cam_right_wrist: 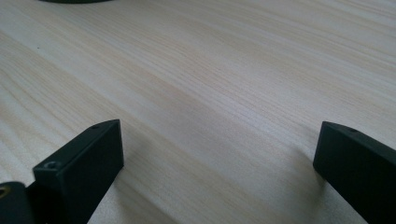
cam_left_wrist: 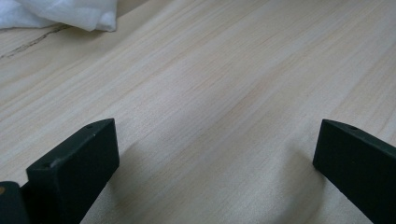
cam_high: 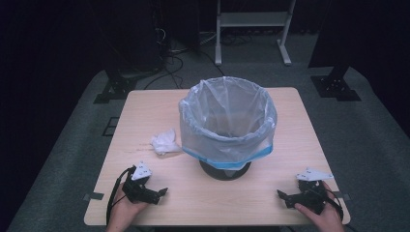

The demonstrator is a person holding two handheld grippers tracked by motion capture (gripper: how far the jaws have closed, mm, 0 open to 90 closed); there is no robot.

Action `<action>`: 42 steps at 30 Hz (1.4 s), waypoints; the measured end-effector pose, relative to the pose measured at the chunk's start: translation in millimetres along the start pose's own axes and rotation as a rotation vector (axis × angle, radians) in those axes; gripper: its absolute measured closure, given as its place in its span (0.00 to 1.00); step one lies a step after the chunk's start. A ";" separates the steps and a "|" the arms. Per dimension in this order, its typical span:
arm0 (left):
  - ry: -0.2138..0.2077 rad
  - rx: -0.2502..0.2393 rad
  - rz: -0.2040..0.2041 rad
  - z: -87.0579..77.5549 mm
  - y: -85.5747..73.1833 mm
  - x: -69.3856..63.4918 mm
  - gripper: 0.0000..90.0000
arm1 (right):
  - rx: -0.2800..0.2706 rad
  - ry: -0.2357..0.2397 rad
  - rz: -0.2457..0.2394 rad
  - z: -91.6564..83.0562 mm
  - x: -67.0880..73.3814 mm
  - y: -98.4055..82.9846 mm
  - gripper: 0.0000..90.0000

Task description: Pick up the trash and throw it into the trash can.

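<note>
Both grippers rest near the table's (cam_high: 145, 104) front edge, jaws spread wide and empty: left gripper (cam_high: 163, 192) near the crumpled tissue (cam_high: 165, 141), right gripper (cam_high: 280, 195) facing the lined bin (cam_high: 227, 123), bare wood between.

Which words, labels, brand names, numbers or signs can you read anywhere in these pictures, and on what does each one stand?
None can be read.
The bin liner is plain plastic with a blue band and no print.
The crumpled tissue is blank white.
The wooden table shows bare grain.
The left gripper and right gripper carry no legible marking, and the dark background gear is too dim to show any.
</note>
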State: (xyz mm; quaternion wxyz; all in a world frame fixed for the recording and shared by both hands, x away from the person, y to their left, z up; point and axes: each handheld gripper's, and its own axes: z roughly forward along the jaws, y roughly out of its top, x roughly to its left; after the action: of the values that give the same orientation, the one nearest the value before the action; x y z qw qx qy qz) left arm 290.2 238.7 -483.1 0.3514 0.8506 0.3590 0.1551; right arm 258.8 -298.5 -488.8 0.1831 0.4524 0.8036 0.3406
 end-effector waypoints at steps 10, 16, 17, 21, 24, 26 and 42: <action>-0.041 0.004 -0.004 -0.3 2.4 1.0 0.00 | 0.000 0.000 0.000 0.0 0.0 0.0 0.00; -0.049 0.000 -0.014 -4.1 1.7 6.7 0.00 | 0.000 0.001 -0.001 -0.5 0.1 -0.5 0.00; -0.049 0.000 -0.014 -4.1 1.7 6.7 0.00 | 0.000 0.001 -0.001 -0.5 0.1 -0.5 0.00; -0.054 -0.010 -0.025 -6.8 2.3 10.4 0.00 | 0.000 0.002 -0.003 -1.4 -0.2 -1.5 0.00; -0.049 -0.025 -0.033 -9.2 3.6 12.5 0.00 | 0.000 0.002 -0.003 -1.4 -0.2 -1.5 0.00; -0.047 -0.034 -0.038 -11.7 5.6 14.2 0.00 | 0.001 0.002 -0.003 -1.6 -0.1 -1.6 0.00; -0.034 -0.083 -0.051 -20.0 25.1 25.1 0.00 | -0.001 0.002 -0.002 -1.6 0.0 -1.7 0.00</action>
State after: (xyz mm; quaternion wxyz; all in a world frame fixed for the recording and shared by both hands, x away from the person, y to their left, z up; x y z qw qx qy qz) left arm 309.8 254.1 -450.9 0.3964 0.8283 0.3680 0.1463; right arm 256.8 -299.8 -488.9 0.1830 0.4511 0.8042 0.3411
